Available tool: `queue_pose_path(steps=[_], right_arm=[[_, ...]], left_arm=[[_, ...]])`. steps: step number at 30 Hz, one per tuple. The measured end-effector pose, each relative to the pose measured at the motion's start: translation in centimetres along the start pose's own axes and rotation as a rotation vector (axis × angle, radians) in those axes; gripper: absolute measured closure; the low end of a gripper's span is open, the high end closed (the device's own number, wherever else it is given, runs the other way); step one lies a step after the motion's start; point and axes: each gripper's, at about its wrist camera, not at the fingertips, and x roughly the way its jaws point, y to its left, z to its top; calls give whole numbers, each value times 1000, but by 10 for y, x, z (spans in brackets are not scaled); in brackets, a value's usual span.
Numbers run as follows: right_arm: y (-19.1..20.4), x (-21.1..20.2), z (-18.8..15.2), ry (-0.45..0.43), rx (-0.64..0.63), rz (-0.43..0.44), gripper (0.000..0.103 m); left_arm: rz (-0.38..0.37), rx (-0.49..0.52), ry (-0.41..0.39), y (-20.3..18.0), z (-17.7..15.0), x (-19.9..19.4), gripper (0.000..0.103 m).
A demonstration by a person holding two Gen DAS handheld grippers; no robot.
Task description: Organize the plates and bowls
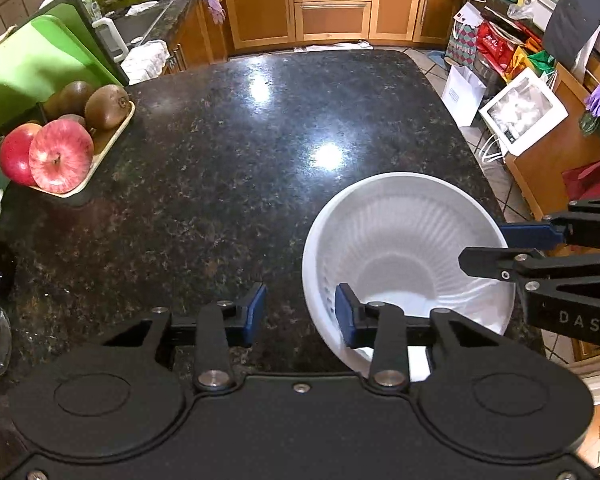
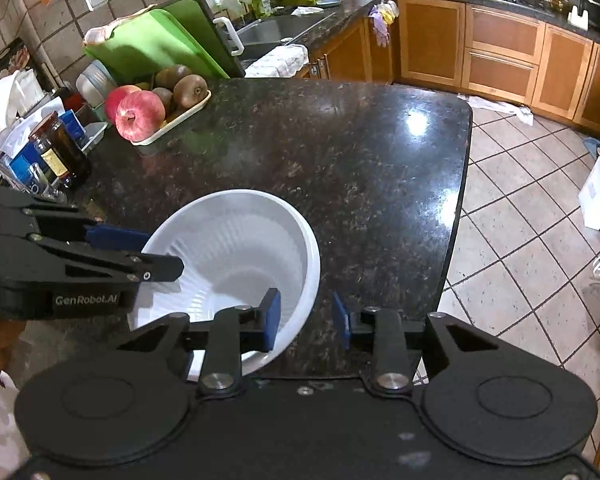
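Both the left gripper (image 1: pixel 300 312) and right gripper (image 2: pixel 306 316) gape apart astride the white bowl's (image 1: pixel 404 240) rim; a fruit tray (image 1: pixel 112 140) sits well apart on the counter (image 1: pixel 240 160).

Both grippers open, fingers level, converging from opposite sides.

The left gripper (image 1: pixel 300 314) points forward with its jaws spread wide; its two blue pads (image 1: pixel 254 310) stand well apart. In the right wrist view it enters from the left edge, one finger above the other. The right gripper (image 2: pixel 307 316) points forward with its jaws parted, blue pads (image 2: pixel 271 318) facing each other across a clear gap. In the left wrist view it enters from the right edge.
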Motion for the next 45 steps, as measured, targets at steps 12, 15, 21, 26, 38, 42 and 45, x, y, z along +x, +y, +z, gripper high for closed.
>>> queue_pose_path(steps=[12, 15, 21, 26, 38, 42, 45], right_arm=[[5, -6, -5, -11, -15, 6, 86], [5, -9, -4, -15, 1, 7, 88], [15, -26, -4, -46, 4, 0, 90], [30, -44, -7, -69, -7, -18, 90], [63, -79, -7, -120, 1, -41, 90], [72, -85, -7, -131, 9, -27, 90], [82, -91, -7, -141, 7, -19, 90]], left_arm=[[-24, 15, 14, -7, -1, 1, 82], [-33, 10, 15, -6, -2, -4, 83], [-35, 16, -4, -5, -7, -23, 83], [-41, 11, -28, -1, -12, -38, 83], [-50, 40, -90, 12, -9, -61, 82], [-45, 53, -113, 20, -8, -71, 82], [-38, 57, -129, 28, -11, -81, 82]])
